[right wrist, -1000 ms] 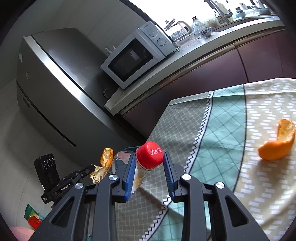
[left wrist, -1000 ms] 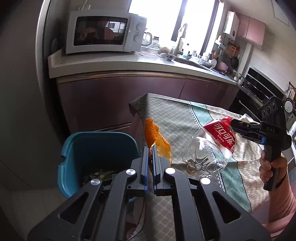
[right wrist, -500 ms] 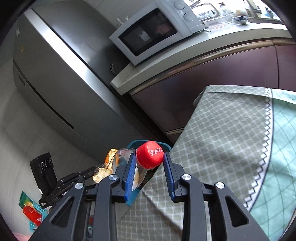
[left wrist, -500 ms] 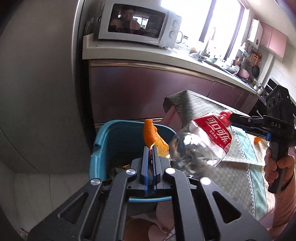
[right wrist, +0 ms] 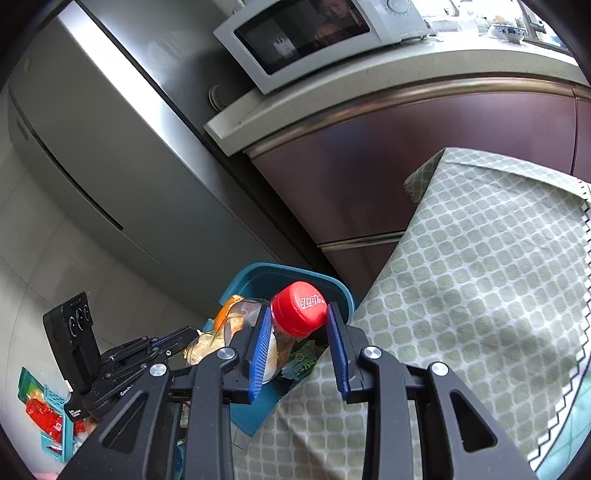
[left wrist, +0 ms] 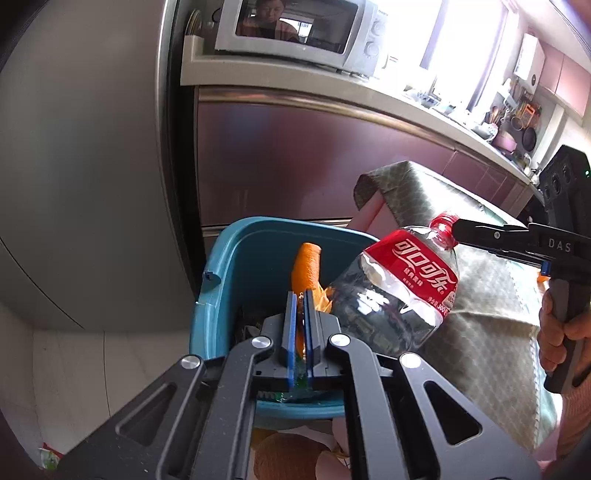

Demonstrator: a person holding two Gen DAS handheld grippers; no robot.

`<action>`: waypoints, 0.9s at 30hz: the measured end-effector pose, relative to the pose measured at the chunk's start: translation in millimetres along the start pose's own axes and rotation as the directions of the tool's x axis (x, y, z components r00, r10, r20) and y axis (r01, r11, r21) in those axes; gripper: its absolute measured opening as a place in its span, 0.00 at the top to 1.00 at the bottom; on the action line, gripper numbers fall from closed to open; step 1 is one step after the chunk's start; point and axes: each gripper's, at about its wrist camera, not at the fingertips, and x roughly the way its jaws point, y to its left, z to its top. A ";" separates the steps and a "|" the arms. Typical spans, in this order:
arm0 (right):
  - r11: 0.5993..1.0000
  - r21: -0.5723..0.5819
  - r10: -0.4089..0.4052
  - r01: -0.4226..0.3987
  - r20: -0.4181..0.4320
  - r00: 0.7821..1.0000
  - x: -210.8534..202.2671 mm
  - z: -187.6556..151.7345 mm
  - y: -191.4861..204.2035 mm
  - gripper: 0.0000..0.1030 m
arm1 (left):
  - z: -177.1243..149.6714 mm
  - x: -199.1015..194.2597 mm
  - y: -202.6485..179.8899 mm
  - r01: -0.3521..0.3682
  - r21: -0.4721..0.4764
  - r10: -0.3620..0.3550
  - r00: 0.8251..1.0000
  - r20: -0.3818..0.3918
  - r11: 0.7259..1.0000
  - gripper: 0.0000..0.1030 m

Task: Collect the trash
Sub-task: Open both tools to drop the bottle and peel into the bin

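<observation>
My left gripper point(left wrist: 300, 295) is shut on an orange peel point(left wrist: 306, 267) and holds it over the open teal trash bin point(left wrist: 236, 251). My right gripper point(right wrist: 297, 317) is shut on the red cap point(right wrist: 299, 308) of an empty clear plastic bottle point(left wrist: 391, 295) with a red label. The bottle hangs tilted over the bin's right rim, next to the peel. In the right wrist view the bin point(right wrist: 280, 275) lies below the bottle, with trash inside, and the left gripper point(right wrist: 173, 338) shows at lower left.
A table with a green patterned cloth point(right wrist: 480, 295) stands right beside the bin. A grey fridge point(left wrist: 92, 166) and maroon counter cabinets point(left wrist: 295, 158) with a microwave point(left wrist: 295, 33) stand behind. Colourful packets point(right wrist: 40, 410) lie on the floor at left.
Both grippers have moved left from over the table to over the bin, carrying the peel and the bottle. The bottle has come lower and closer to the bin's rim.
</observation>
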 end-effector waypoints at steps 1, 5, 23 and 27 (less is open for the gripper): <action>1.000 -0.005 -0.008 0.008 -0.005 1.000 3.6 0.4 1.9 0.72 | -0.2 3.8 -1.0 -0.008 -0.002 0.008 1.000 -0.004 1.000 0.96; 1.000 -0.009 -0.025 0.025 -0.031 0.999 15.4 1.5 5.5 0.70 | 0.7 22.7 1.1 -0.015 -0.019 0.015 0.999 -0.029 1.000 0.94; 0.998 -0.045 -0.030 0.032 0.047 0.998 -40.6 -25.9 -4.7 0.55 | -5.1 -2.3 -54.8 0.047 0.092 -0.056 0.995 0.088 0.995 0.73; 0.997 -0.042 -0.057 0.062 0.096 0.994 -75.1 -42.2 -17.2 0.54 | -4.4 -16.8 -90.3 0.105 0.160 -0.124 0.986 0.115 0.981 0.69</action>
